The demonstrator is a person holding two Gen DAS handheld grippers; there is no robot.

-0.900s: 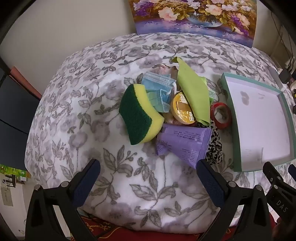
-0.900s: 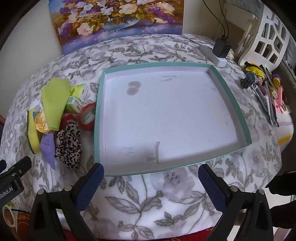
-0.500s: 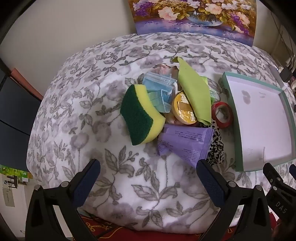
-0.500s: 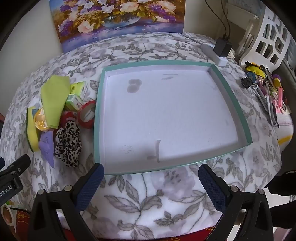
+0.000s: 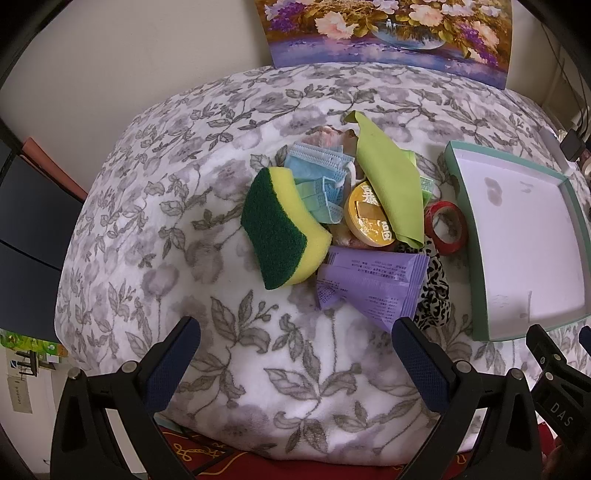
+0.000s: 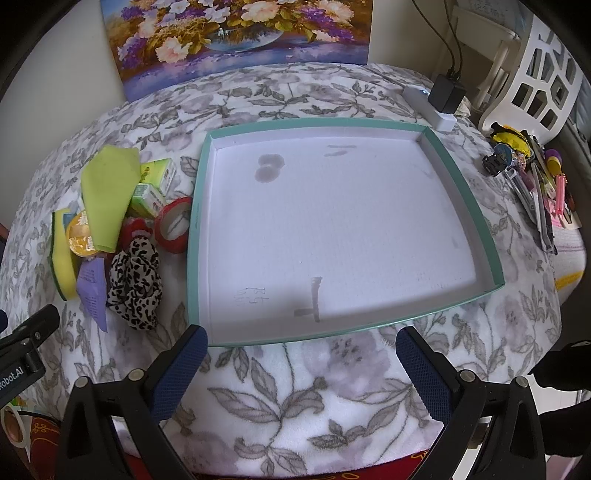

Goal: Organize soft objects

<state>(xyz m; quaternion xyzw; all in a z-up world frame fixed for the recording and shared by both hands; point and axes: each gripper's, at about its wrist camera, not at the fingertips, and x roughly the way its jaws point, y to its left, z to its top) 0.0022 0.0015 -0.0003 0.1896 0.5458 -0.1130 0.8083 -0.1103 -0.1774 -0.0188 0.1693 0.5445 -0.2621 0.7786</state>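
Observation:
A pile lies on the floral blanket: a green and yellow sponge [image 5: 280,229], blue face masks [image 5: 317,173], a lime cloth [image 5: 391,181], a purple packet [image 5: 373,288], a leopard scrunchie [image 5: 434,295], a gold tin [image 5: 367,218] and a red tape roll [image 5: 445,229]. My left gripper [image 5: 295,328] is open and empty, just in front of the pile. A shallow teal-rimmed tray [image 6: 461,177] with a white floor lies right of the pile. My right gripper [image 6: 301,336] is open and empty at the tray's near edge. The scrunchie [image 6: 135,284] and sponge [image 6: 62,258] show at the left of the right wrist view.
A flower painting [image 5: 388,33] leans on the wall behind. A white power strip with a black adapter [image 6: 443,99] sits behind the tray. Pens, clips and small tools [image 6: 532,184] lie at the right edge. Green cartons [image 6: 155,184] sit beside the tape roll.
Both grippers have drawn back and up slightly, so the pile and tray look a little smaller. Nothing on the blanket has moved.

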